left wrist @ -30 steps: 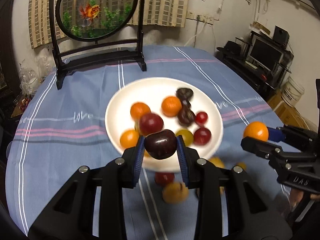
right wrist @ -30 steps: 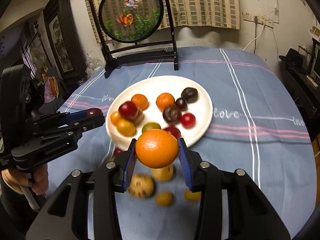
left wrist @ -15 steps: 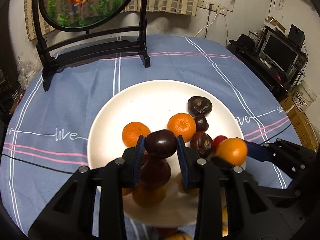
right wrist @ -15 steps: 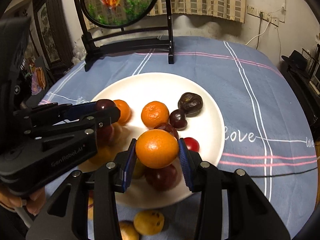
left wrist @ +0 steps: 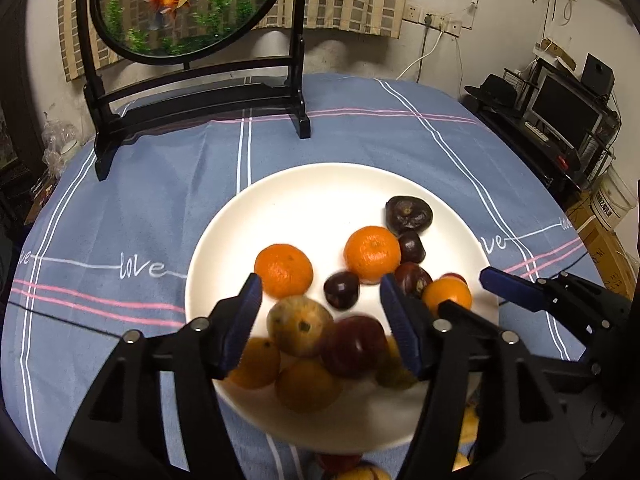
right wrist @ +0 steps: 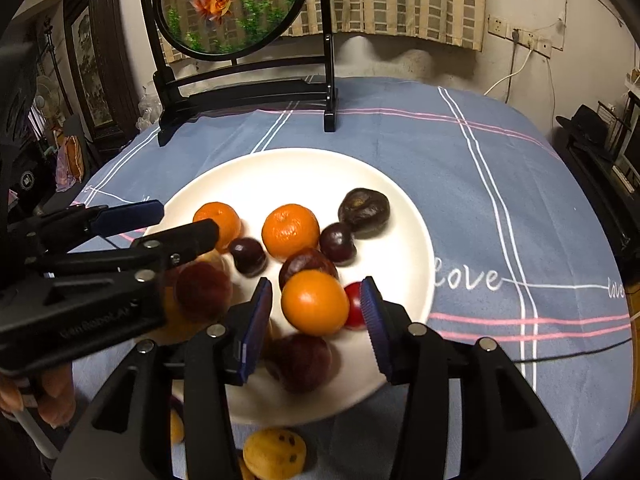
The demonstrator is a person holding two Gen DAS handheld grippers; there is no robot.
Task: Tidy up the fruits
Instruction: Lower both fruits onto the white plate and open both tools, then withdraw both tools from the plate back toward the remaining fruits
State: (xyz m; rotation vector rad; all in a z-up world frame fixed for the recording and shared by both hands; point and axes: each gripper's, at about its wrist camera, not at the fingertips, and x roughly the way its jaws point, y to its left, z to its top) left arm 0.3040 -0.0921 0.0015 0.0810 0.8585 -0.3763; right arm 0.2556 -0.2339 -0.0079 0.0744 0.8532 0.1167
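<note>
A white plate [left wrist: 320, 172] [right wrist: 300, 156] on the blue cloth holds several fruits: mandarins, dark plums, red and yellow ones. My left gripper [left wrist: 320, 280] hangs over the plate's near half, its jaws opening, with nothing gripped. A small dark plum [left wrist: 341, 290] [right wrist: 248, 256] lies on the plate just ahead of the fingers. My right gripper [right wrist: 316, 282] is beside it on the right, its jaws opening. An orange [right wrist: 315, 302] [left wrist: 447, 296] sits between the pads with a gap on each side, low over the other fruit.
A black stand with a round goldfish panel [left wrist: 192, 100] [right wrist: 248, 92] rises behind the plate. A few yellow and red fruits [right wrist: 274, 454] [left wrist: 352, 470] lie on the cloth in front of the plate. A hand [right wrist: 40, 396] holds the left gripper.
Both grippers moved forward and down over the plate. The left one let go of the dark plum, which now lies on the plate. The right pads have parted from the orange.
</note>
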